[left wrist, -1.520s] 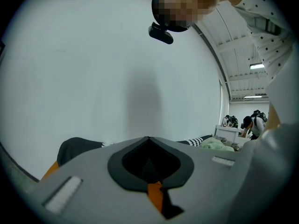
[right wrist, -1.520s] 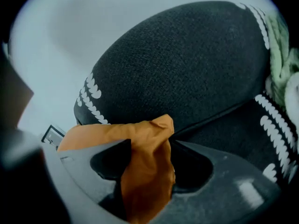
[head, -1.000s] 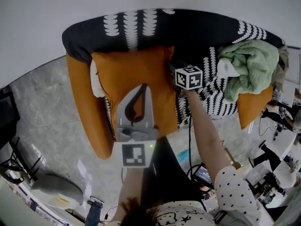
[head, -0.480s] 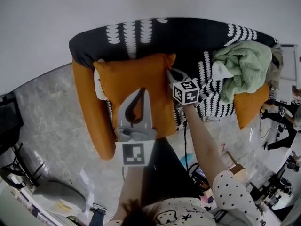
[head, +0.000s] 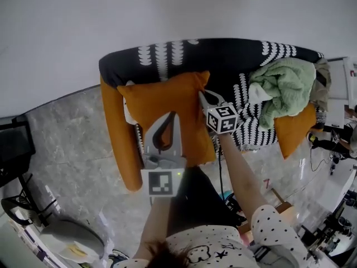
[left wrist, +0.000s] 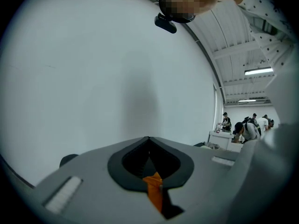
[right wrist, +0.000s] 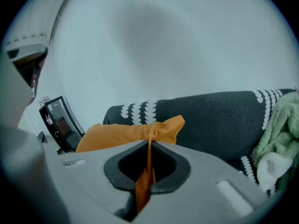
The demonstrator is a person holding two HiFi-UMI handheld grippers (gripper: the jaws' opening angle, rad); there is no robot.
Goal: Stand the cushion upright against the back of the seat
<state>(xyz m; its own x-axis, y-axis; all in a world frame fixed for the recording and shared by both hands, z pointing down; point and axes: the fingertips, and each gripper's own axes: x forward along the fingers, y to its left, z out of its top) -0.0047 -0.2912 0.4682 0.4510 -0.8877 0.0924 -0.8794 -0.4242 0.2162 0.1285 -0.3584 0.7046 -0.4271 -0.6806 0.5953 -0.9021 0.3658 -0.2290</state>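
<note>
- Two grips on cushion [head: 150, 100]: left gripper [head: 173, 115] clamped on its lower edge, right gripper [head: 203, 95] clamped on its right corner.
- Cushion centre frame, before sofa [head: 223, 60] back, left end.

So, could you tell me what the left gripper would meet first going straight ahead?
Probably the white wall; the left gripper, shut on the cushion, shows nothing nearer ahead, though depth is unclear.

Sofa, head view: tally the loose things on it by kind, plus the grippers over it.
Orange fabric cushion: 1
Green-and-white crumpled cloth bundle: 1
Grippers shut on the cushion (left gripper, right gripper): 2
Total: 4
</note>
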